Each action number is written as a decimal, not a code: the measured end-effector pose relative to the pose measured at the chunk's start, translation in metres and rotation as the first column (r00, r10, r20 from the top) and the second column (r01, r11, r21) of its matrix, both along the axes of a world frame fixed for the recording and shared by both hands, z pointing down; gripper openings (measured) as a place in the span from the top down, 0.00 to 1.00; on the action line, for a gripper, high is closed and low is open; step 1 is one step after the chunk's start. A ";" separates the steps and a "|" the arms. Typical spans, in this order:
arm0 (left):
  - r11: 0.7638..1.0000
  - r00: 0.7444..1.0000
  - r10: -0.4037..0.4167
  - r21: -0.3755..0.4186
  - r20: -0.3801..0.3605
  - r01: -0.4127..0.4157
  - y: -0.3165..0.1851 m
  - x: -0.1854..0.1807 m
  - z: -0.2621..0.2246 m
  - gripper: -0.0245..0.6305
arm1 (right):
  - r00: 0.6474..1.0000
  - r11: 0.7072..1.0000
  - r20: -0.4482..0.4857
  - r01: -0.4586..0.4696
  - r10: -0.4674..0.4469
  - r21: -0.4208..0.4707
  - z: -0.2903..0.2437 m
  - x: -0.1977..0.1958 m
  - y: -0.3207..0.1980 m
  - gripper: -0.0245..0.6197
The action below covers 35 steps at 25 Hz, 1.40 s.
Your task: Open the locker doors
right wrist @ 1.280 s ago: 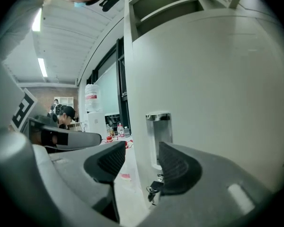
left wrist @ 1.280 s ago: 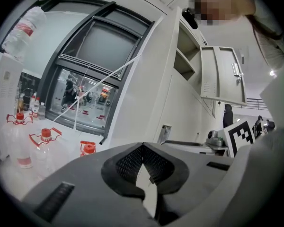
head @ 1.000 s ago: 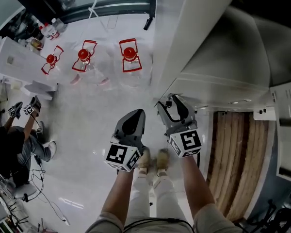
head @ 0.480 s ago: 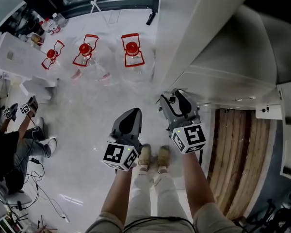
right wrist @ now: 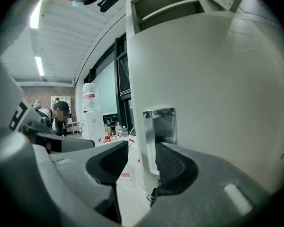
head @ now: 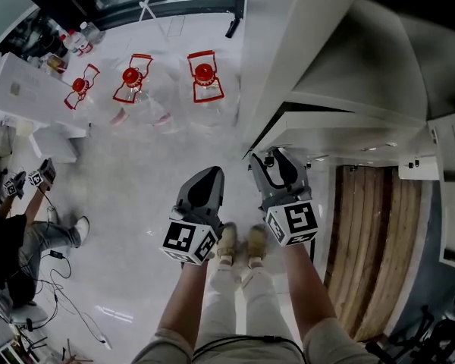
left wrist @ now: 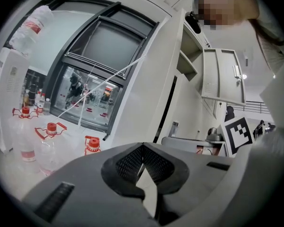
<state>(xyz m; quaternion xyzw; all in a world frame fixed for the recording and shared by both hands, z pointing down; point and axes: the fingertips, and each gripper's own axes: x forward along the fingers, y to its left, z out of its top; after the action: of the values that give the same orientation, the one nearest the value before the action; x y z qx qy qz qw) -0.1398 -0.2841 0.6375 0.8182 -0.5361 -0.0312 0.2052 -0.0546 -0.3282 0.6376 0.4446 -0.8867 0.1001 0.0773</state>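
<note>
- Grip work falls to the right gripper (right wrist: 142, 159), held almost level at the free edge of a closed locker door (right wrist: 217, 79). The recessed metal pull (right wrist: 160, 124) sits at that edge, so a tug there would swing the door.
- Its jaws stand wide and have just been closing. One pad is outside the door's edge and the other is toward the pull's recess, so the edge and the pull lie between them.
- The pads do not seem to press yet, though the wide-angle right gripper view makes contact hard to judge.
- Straddling the edge looks deliberate: the pull is a shallow pocket, and a pinch across its lip gives something to haul on.
- Beside it, the left gripper (left wrist: 142, 163) has its jaws together on nothing. It points past the locker's side, probably parked clear of the door's swing.
- An upper locker door (left wrist: 222, 74) already stands open, so I judge the task partly done and this lower door the one in hand.
- Red-capped bottles (head: 205, 82) stand on the floor (head: 136, 173) beside the locker, well apart from both grippers.
</note>
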 end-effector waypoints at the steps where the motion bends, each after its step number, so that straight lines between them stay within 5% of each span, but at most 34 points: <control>1: 1.000 1.000 0.004 0.000 0.001 -0.004 0.001 0.001 -0.001 0.96 | 1.000 1.000 -0.005 -0.005 0.005 0.001 0.000 0.001 0.003 0.68; 22: 0.992 0.992 0.123 0.005 0.000 -0.123 0.006 0.035 -0.012 0.96 | 0.991 0.993 -0.076 -0.113 0.114 0.019 0.002 0.029 0.057 0.79; 35: 0.995 0.995 0.103 0.014 0.015 -0.103 0.025 0.070 -0.026 0.96 | 0.995 0.999 -0.103 0.017 -0.014 0.029 -0.004 0.057 0.100 0.79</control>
<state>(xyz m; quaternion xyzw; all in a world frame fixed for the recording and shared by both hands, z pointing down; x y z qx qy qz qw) -0.0701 -0.2587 0.6118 0.8466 -0.4943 -0.0187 0.1965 0.0028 -0.2286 0.6341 0.4432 -0.8865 0.0633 0.1171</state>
